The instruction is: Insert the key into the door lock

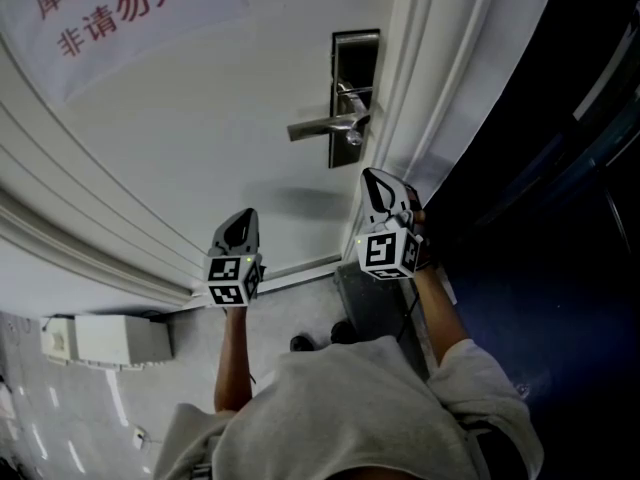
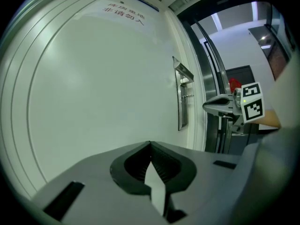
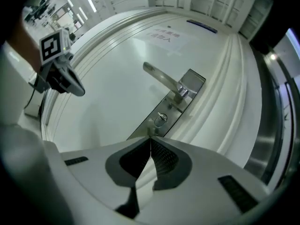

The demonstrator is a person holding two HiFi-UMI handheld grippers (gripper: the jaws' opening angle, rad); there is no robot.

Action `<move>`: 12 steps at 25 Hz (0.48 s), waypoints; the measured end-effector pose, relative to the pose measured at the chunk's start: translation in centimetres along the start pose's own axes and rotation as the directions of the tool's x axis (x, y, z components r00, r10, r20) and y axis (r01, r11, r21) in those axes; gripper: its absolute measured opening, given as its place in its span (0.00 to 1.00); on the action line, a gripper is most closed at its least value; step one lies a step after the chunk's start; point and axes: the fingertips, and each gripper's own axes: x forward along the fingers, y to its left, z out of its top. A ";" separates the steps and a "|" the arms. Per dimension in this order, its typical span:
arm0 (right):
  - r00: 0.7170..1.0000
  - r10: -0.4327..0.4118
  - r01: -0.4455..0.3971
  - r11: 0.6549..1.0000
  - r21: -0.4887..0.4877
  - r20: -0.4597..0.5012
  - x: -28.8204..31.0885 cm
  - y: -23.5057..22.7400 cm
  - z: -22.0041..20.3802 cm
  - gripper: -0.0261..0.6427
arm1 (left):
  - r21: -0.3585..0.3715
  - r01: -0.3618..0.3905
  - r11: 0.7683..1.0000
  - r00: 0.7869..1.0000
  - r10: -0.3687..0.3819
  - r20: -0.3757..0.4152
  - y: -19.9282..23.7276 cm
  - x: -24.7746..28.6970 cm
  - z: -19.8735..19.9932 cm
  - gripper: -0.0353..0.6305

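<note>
The white door [image 1: 200, 138] carries a steel lock plate [image 1: 354, 98] with a lever handle [image 1: 325, 125]. In the right gripper view a small metal piece, apparently the key [image 3: 161, 118], sits in the round keyhole below the handle [image 3: 161, 76]. It also shows as a stub [image 2: 188, 96] on the lock plate [image 2: 182, 100] in the left gripper view. My right gripper [image 3: 150, 137] is shut with nothing between its jaws, a little short of the keyhole and pointing at it. My left gripper [image 2: 150, 144] is shut and empty, facing the bare door panel left of the lock. In the head view the right gripper [image 1: 373, 176] hangs just below the lock plate and the left gripper [image 1: 244, 215] lies further left.
A paper sign with red characters [image 1: 110, 13] is stuck on the door. The door frame [image 1: 440, 88] borders a dark opening at the right. A white box [image 1: 105, 338] sits low at the left, and a dark box [image 1: 372, 303] stands on the floor by the person's feet.
</note>
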 end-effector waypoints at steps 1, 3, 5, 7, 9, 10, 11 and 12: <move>1.000 0.012 -0.013 0.998 0.065 0.008 0.0 0.1 -0.1 0.08 | 0.000 -0.004 1.000 1.000 0.004 0.001 0.1 -0.1 0.1 0.08; 0.999 0.033 -0.038 0.978 0.203 0.029 -0.1 0.2 -0.3 0.08 | 0.000 -0.011 1.000 1.000 0.011 0.004 0.4 -0.2 0.2 0.08; 0.998 0.052 -0.064 0.944 0.323 0.046 -0.1 0.3 -0.6 0.08 | 0.000 -0.021 1.000 1.000 0.021 0.006 0.7 -0.3 0.3 0.08; 0.996 0.067 -0.087 0.912 0.400 0.063 0.0 0.5 -0.9 0.08 | -0.001 -0.032 0.999 0.999 0.032 0.006 1.0 -0.5 0.3 0.08; 0.993 0.079 -0.110 0.885 0.453 0.088 0.0 0.8 -1.0 0.08 | -0.003 -0.042 0.999 0.999 0.042 0.005 1.4 -0.7 0.2 0.08; 0.992 0.082 -0.121 0.872 0.474 0.101 0.1 0.9 -1.0 0.08 | -0.004 -0.047 0.999 0.999 0.047 0.004 1.5 -0.8 0.2 0.08; 0.990 0.083 -0.127 0.862 0.490 0.111 0.2 1.0 -1.0 0.08 | -0.005 -0.053 0.999 0.999 0.053 0.004 1.7 -0.9 0.1 0.08; 0.990 0.081 -0.131 0.853 0.505 0.119 0.3 1.1 -1.0 0.08 | -0.005 -0.059 0.998 0.998 0.059 0.004 1.9 -1.1 0.1 0.08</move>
